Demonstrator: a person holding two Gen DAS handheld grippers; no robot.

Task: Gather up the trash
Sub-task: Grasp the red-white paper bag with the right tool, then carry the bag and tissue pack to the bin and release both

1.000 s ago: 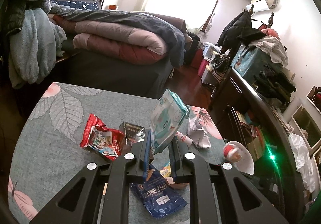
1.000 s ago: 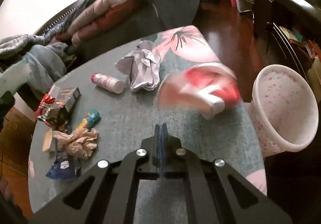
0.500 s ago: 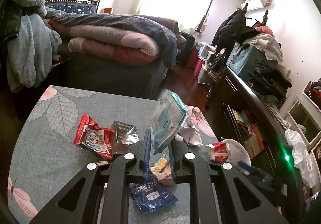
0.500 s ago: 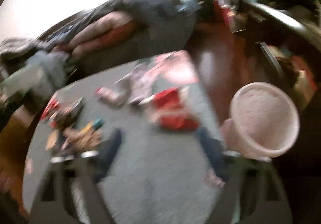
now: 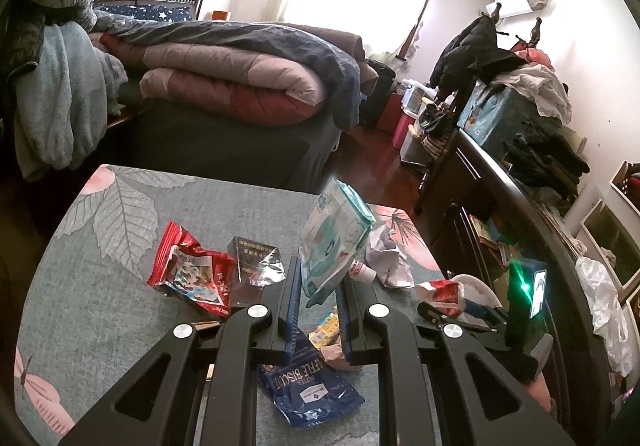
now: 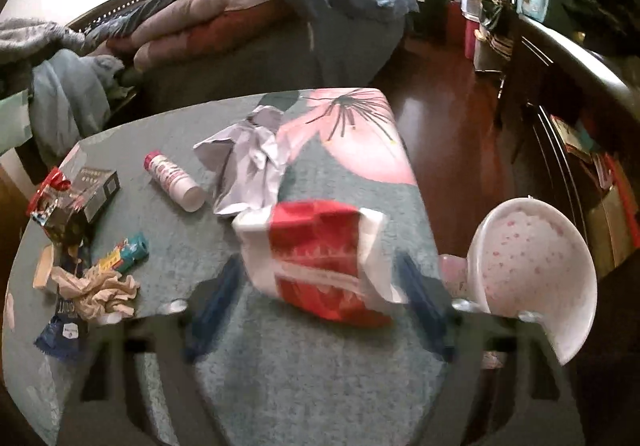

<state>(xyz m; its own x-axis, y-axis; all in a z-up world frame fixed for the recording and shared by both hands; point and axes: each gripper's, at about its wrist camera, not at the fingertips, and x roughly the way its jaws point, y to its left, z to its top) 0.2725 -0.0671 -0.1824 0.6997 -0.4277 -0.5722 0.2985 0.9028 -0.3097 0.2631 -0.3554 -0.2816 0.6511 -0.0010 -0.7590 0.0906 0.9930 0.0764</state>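
The left tool (image 5: 316, 300) is clamped on a pale teal wet-wipe pack (image 5: 334, 242), held upright above the floral worktop (image 5: 100, 286). The right tool (image 6: 320, 302), blurred, has just been narrowing its jaws, which stand apart around a crumpled red-and-white wrapper (image 6: 320, 258) lying near the worktop's edge. Only the right wrist view shows the speckled white bin (image 6: 536, 266) beside that edge, and a tan paper wad (image 6: 102, 292).
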